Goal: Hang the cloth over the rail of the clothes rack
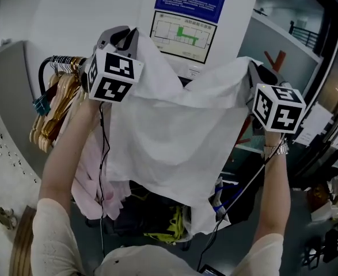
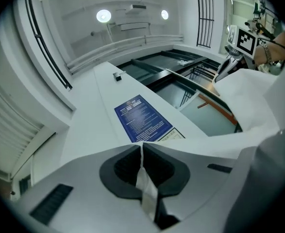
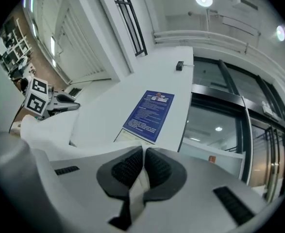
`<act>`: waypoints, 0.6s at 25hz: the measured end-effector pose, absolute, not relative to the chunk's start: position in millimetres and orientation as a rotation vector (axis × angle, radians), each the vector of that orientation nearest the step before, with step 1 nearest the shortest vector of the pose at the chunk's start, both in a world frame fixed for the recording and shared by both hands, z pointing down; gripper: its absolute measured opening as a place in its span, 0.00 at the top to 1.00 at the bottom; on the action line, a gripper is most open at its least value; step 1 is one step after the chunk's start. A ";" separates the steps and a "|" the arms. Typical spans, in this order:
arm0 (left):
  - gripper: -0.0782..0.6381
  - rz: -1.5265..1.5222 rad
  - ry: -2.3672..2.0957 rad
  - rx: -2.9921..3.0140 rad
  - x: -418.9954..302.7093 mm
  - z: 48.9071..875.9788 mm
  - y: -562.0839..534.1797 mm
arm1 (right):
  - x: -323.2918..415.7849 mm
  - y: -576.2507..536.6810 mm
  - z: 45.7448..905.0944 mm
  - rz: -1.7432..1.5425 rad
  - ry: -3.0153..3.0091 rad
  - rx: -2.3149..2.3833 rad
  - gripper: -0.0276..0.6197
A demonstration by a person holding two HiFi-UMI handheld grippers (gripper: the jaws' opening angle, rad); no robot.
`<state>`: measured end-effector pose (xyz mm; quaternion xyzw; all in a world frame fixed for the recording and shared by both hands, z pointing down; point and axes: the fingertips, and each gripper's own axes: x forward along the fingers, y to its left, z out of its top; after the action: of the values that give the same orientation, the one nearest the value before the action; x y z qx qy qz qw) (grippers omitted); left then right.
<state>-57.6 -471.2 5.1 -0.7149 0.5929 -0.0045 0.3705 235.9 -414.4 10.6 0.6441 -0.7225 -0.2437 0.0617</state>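
The head view shows the thin white cloth (image 1: 174,137) sagging in soft folds, raised between the left tool (image 1: 120,39) and right tool (image 1: 259,76) — only the gripper views show each tool's dark ribbed pads (image 3: 127,168) pinching a narrow strip of it.

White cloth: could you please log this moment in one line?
left gripper: shut on white fabric cloth | right gripper: shut on it | cloth: held high, spread between both

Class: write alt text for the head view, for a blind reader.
A large white fabric cloth hangs spread between the left hand-held gripper and right hand-held gripper, both shut on it. Wooden clothes hangers hang at left.
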 end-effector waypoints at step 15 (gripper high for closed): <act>0.87 0.052 1.688 -1.702 -85.4 -69.6 -548.2 | 314.5 -468.8 -71.1 -0.833 -2.003 2.221 0.92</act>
<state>-85.4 -548.2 -69.6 -0.6614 0.6558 0.0203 0.3635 314.5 -468.8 -71.1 0.7152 -0.6451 -0.2682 0.0184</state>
